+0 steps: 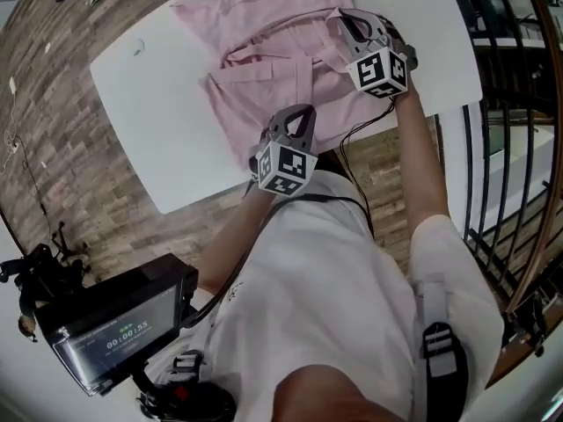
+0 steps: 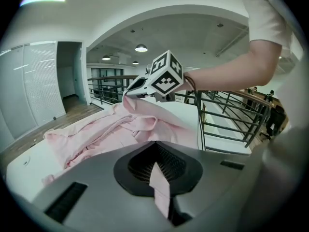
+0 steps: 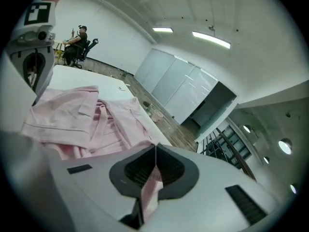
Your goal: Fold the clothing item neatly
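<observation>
A pink shirt (image 1: 273, 60) lies crumpled on the white table (image 1: 167, 121). My left gripper (image 1: 297, 112) is at the shirt's near edge, shut on a fold of its cloth. In the left gripper view a pink strip (image 2: 160, 190) shows pinched between the closed jaws of the left gripper (image 2: 157, 164). My right gripper (image 1: 343, 18) is over the shirt's far right part, also shut on cloth. The right gripper view shows pink fabric (image 3: 151, 190) clamped in the right gripper (image 3: 155, 153), with the rest of the shirt (image 3: 87, 120) spread beyond.
The table's near edge runs diagonally past my left gripper, over wood flooring (image 1: 79, 192). A metal railing (image 1: 493, 148) stands to the right. A device with a screen (image 1: 114, 328) is at lower left. A seated person (image 3: 77, 40) is far off.
</observation>
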